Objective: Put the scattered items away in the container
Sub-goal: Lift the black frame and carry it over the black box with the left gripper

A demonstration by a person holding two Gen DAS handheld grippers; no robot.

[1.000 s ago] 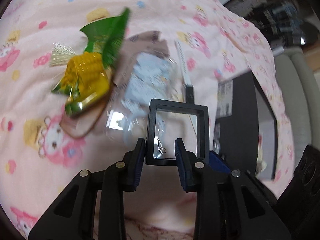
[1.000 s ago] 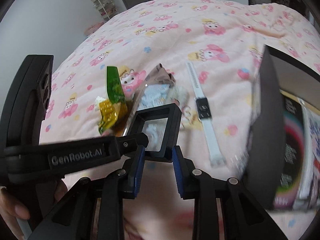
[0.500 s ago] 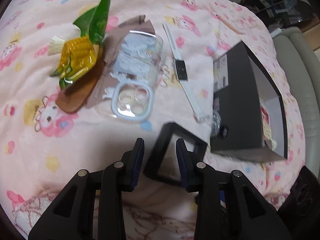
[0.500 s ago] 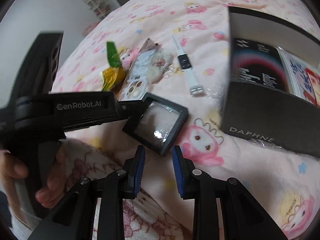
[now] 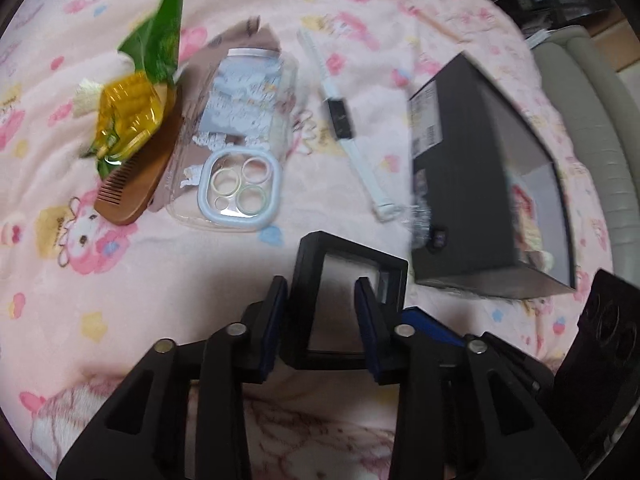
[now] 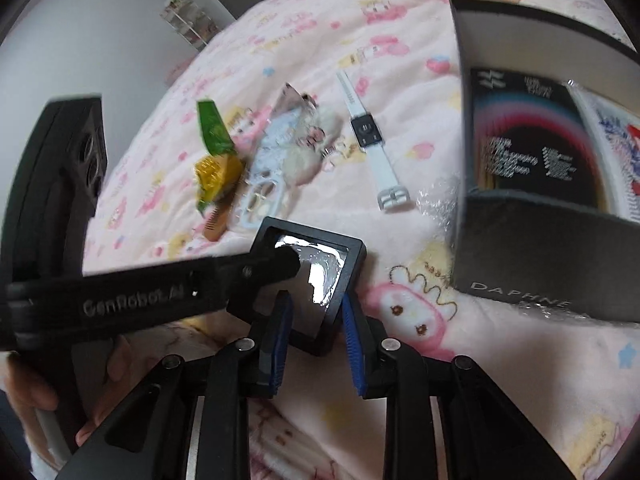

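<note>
The left gripper [image 5: 322,312] grips the black frame [image 5: 348,256]; the right gripper [image 6: 316,320] fingers are closing around it.

The bed [image 5: 120,300] lies bare at near left, open for a pass. At far left, the comb [image 5: 132,176], phone case [image 5: 236,168] and watch [image 5: 340,120] crowd the cover. The dark box [image 5: 460,184] walls off the right, leaving 1 narrow lane beside the watch.
</note>
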